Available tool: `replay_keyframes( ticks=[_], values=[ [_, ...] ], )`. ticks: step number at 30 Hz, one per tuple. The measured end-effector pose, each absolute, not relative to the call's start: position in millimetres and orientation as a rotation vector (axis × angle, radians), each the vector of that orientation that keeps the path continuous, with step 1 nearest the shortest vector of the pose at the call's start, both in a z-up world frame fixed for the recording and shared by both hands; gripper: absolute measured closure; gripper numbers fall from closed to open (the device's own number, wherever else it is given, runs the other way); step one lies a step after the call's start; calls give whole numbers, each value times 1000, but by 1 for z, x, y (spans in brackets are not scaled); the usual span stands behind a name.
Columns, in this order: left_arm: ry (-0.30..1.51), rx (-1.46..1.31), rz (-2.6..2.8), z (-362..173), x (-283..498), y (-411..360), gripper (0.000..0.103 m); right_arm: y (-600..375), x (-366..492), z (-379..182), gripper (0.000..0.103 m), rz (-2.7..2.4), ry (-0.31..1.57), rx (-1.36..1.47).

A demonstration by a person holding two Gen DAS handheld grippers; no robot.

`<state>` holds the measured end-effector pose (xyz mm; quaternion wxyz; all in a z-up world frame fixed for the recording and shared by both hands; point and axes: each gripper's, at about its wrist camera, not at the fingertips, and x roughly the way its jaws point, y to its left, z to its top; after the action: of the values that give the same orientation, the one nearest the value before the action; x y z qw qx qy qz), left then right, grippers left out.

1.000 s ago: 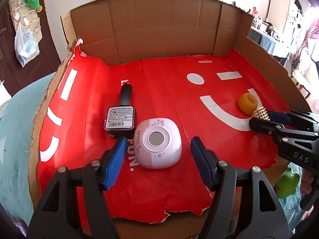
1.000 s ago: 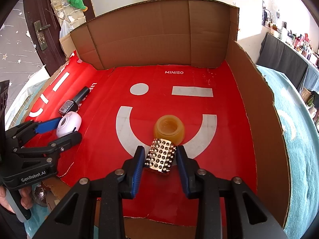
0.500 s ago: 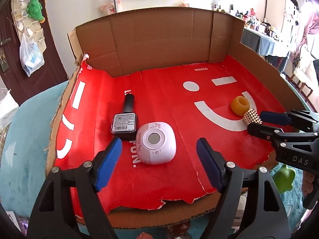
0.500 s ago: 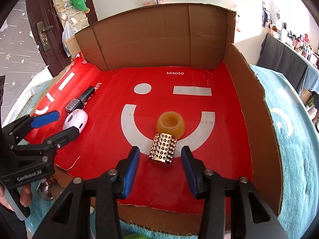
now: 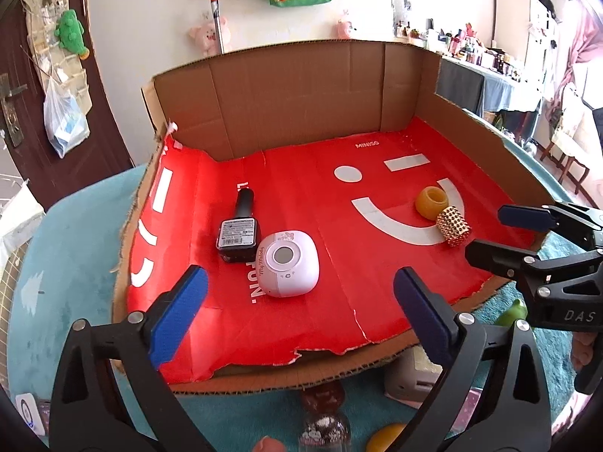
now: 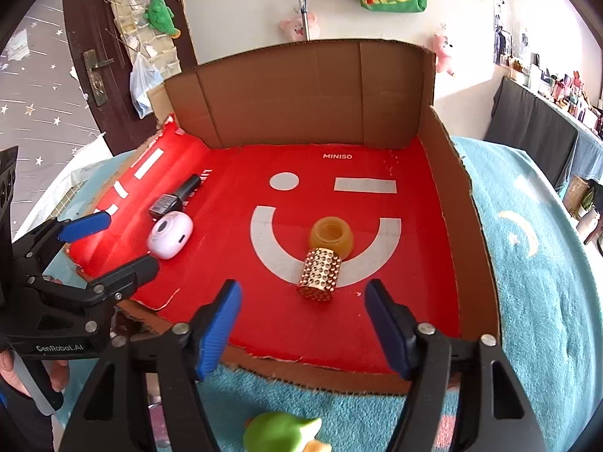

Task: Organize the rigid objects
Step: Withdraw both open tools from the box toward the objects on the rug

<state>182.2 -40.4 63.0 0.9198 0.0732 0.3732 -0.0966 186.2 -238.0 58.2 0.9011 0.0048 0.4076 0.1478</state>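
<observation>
A cardboard box with a red liner (image 5: 339,226) (image 6: 377,320) holds several objects. A pink-white rounded device (image 5: 288,263) (image 6: 170,234) lies next to a black bottle (image 5: 239,228) (image 6: 174,196) on the left. A gold studded cylinder (image 5: 453,226) (image 6: 319,274) lies against an amber round pot (image 5: 432,202) (image 6: 331,235) on the right. My left gripper (image 5: 301,316) (image 6: 109,243) is open and empty, over the box's front edge. My right gripper (image 6: 303,327) (image 5: 501,231) is open and empty, pulled back from the studded cylinder.
Outside the box's front edge, on the teal cloth (image 6: 527,263), lie a green toy (image 6: 280,433) (image 5: 514,312), a dark red jar (image 5: 324,410), a grey-beige block (image 5: 412,380) and a yellow object (image 5: 386,440). The box has cardboard walls at the back and right (image 6: 463,226).
My right gripper has let go of the studded cylinder, opened wide and drawn back. My left gripper has also drawn back and up from the pink-white device.
</observation>
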Motion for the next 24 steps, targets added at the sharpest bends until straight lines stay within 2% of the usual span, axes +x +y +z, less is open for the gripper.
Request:
replay_keyframes(
  ticks=[2, 7, 14, 24],
  values=[
    [760, 155, -196, 65, 178, -40, 3, -237, 181, 61, 27, 311, 831, 9],
    [752, 152, -192, 68, 170, -37, 2, -237, 167, 71, 6, 306, 778, 5],
    [728, 144, -181, 74, 154, -35, 1, -237, 147, 87, 0, 307, 713, -7],
    [699, 181, -173, 78, 119, -40, 1, -238, 111, 102, 0, 334, 635, 18]
  ],
)
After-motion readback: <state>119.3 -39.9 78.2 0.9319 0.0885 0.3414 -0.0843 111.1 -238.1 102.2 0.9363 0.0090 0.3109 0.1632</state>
